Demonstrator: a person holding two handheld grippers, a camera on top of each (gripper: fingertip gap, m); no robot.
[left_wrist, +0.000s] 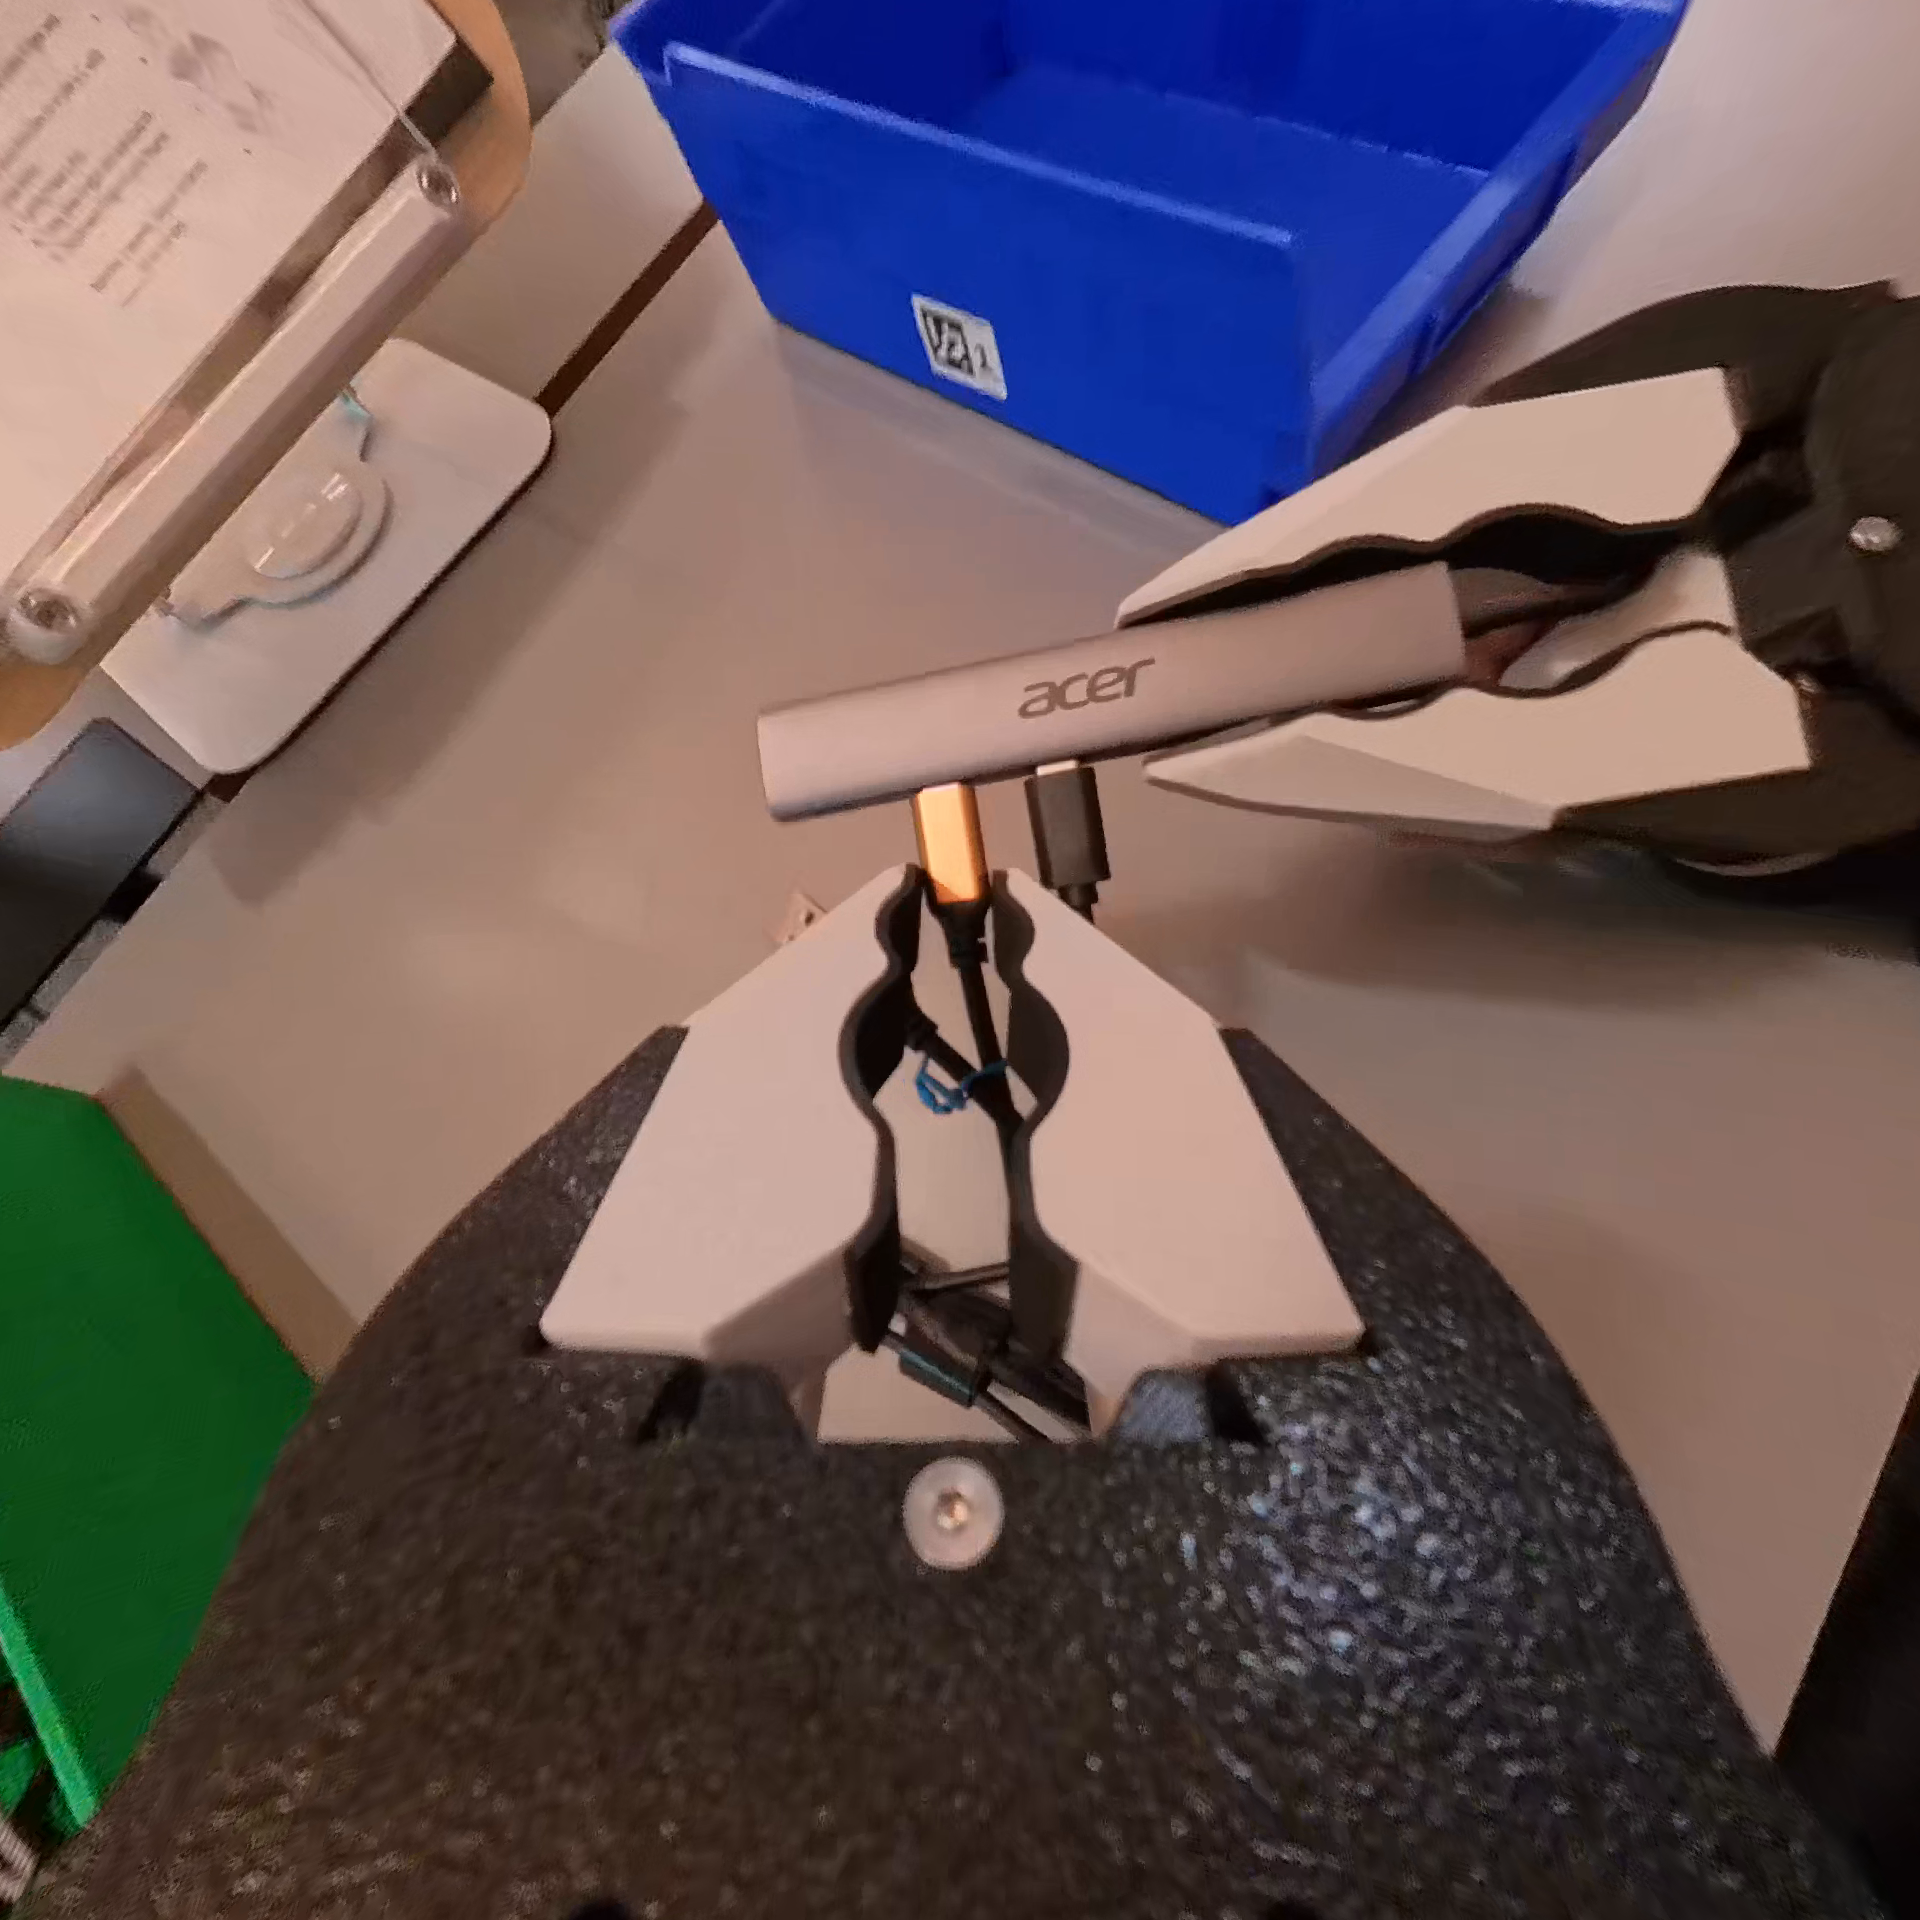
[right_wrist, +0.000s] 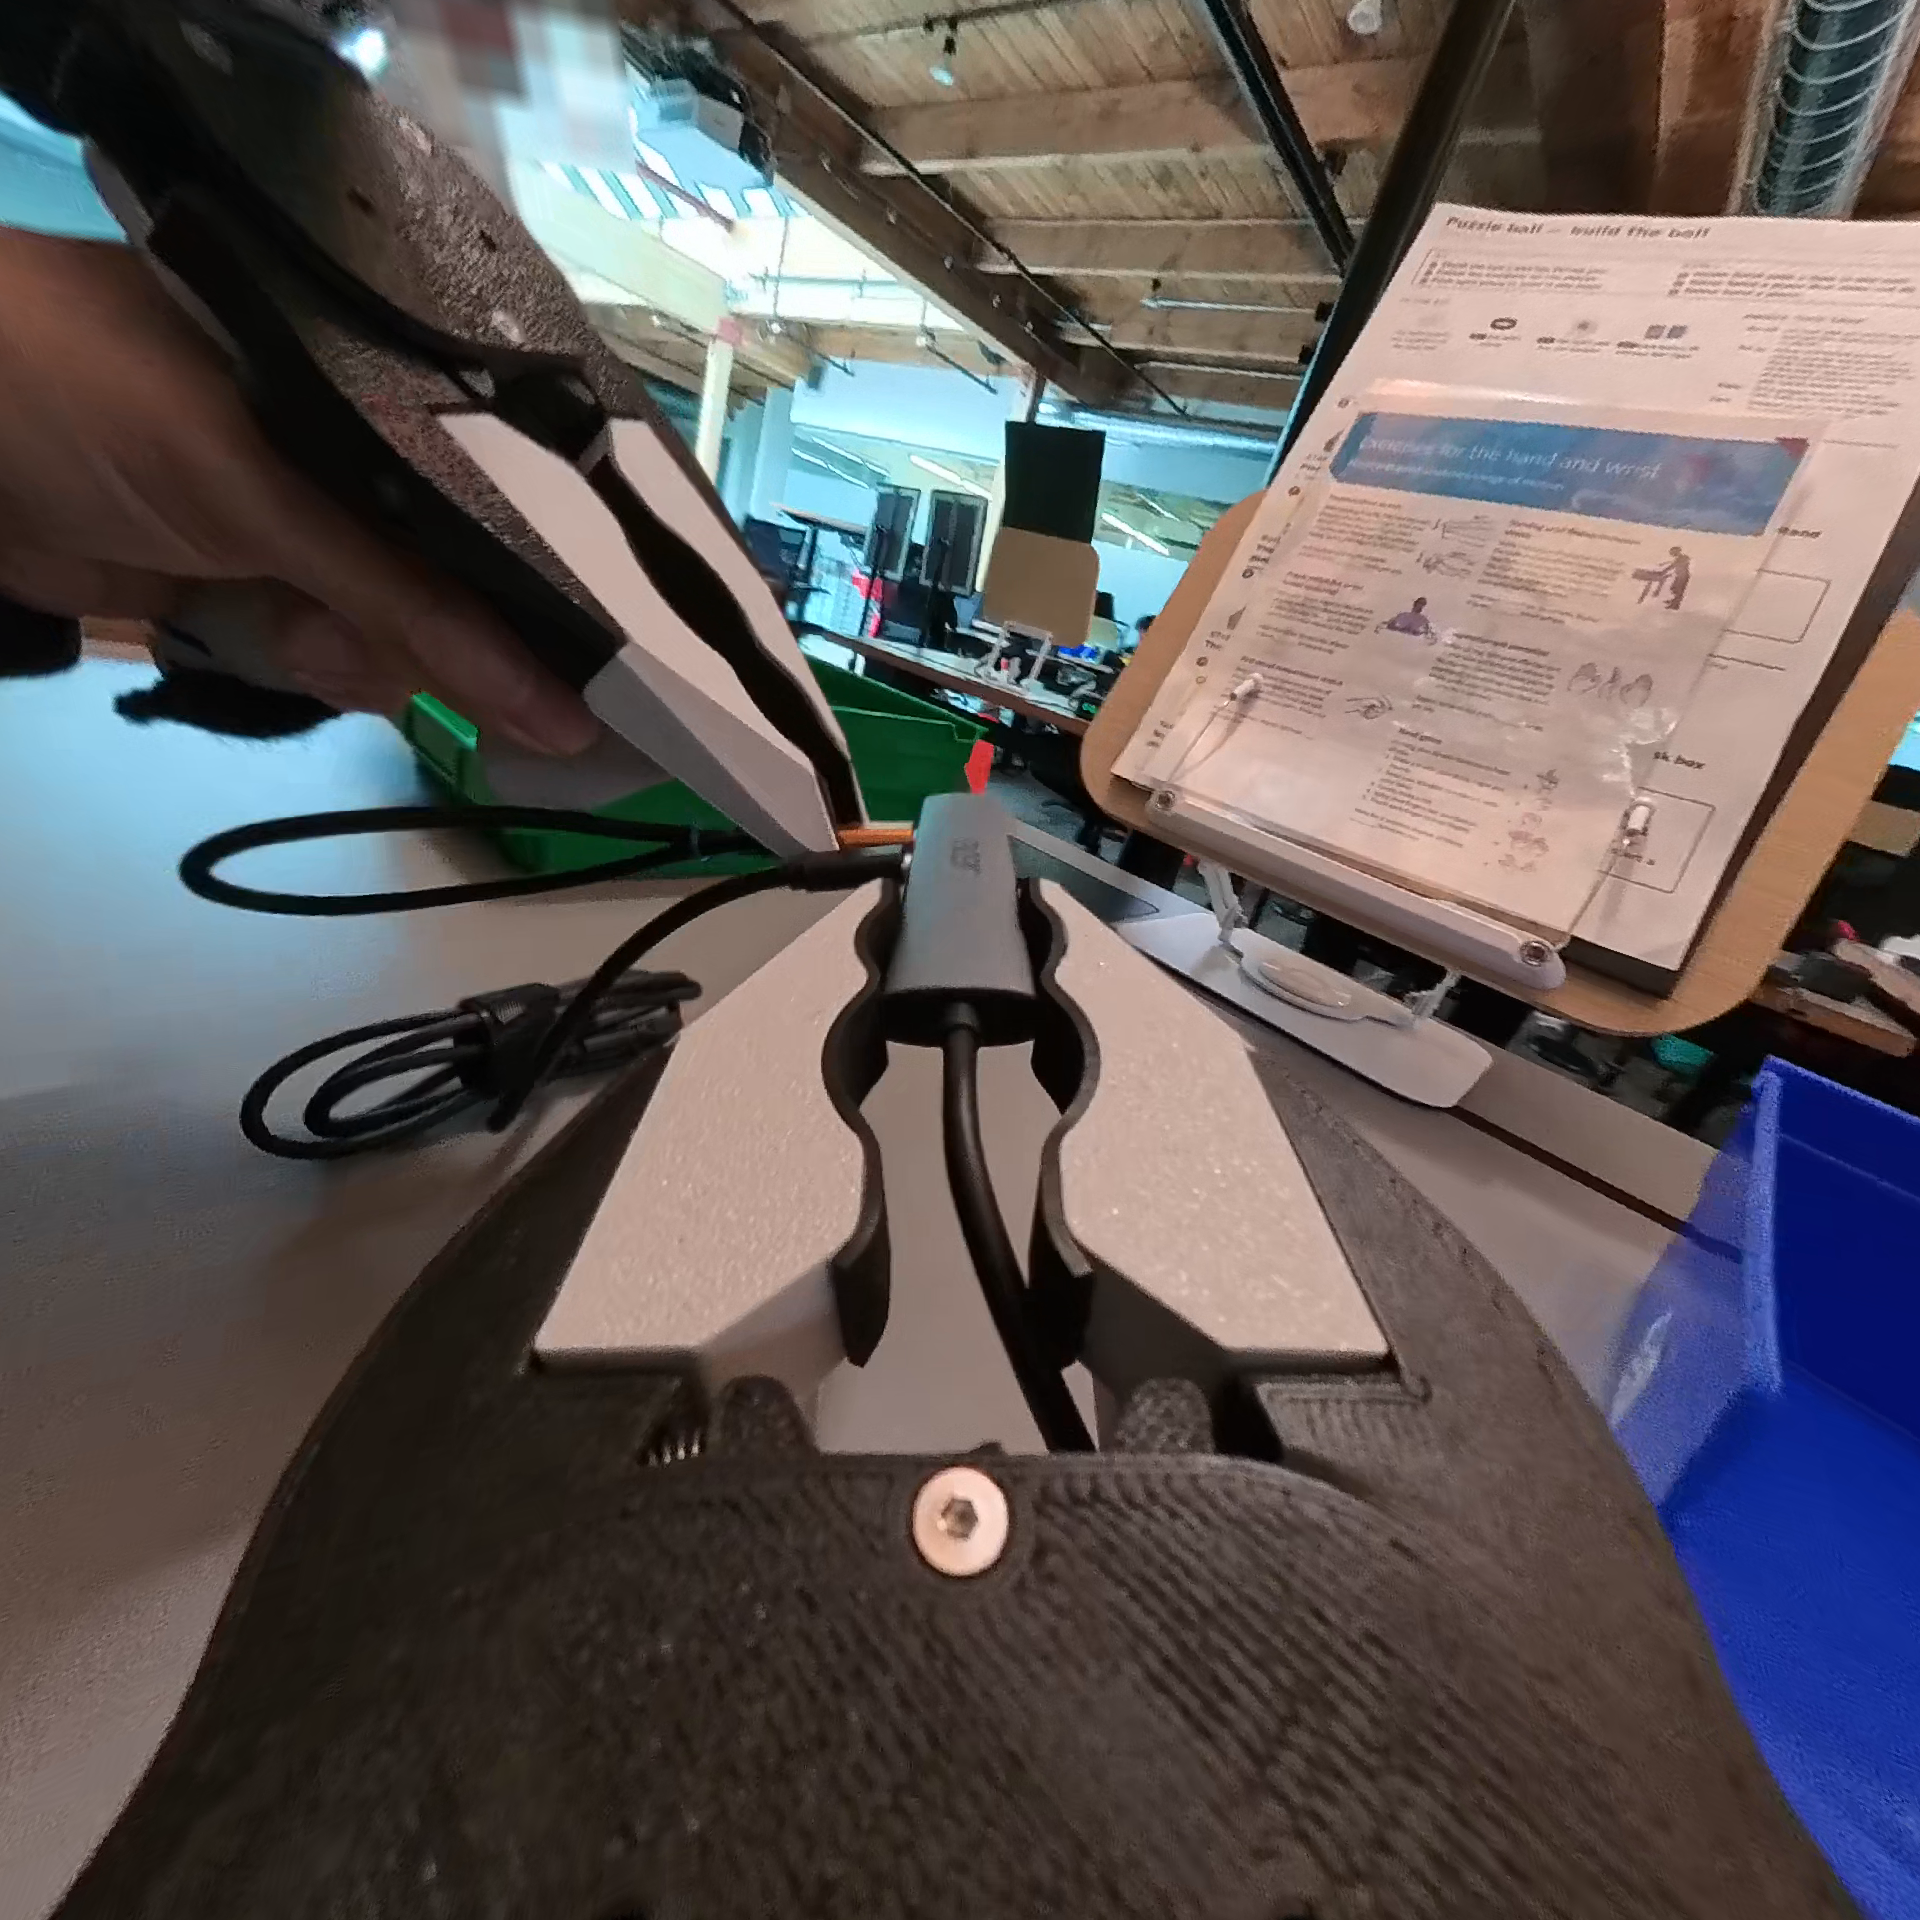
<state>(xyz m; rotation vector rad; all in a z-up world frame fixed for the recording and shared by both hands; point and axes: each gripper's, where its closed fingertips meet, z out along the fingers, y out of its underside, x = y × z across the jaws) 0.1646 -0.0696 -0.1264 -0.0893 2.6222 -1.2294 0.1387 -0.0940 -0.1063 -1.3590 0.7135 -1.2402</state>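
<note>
A slim grey hub (left_wrist: 1039, 717) is held in the air above the table. My right gripper (right_wrist: 956, 894) is shut on the hub (right_wrist: 961, 914); its own black lead runs back between the fingers. It shows in the left wrist view, where the right gripper (left_wrist: 1132, 696) comes in from the right. My left gripper (left_wrist: 948, 883) is shut on an orange plug (left_wrist: 945, 842) that sits in the hub's side port. A black plug (left_wrist: 1065, 826) is plugged in beside it. The left gripper (right_wrist: 836, 826) shows in the right wrist view, held by a hand (right_wrist: 208, 520).
A blue bin (left_wrist: 1091, 229) stands behind the hub. A green bin (left_wrist: 114, 1382) is at the left. A document stand with printed sheets (right_wrist: 1507, 665) rises at the back. A bundled black cable (right_wrist: 468, 1049) lies on the grey table (left_wrist: 468, 831). The grippers' ends are close to 5 cm from one another.
</note>
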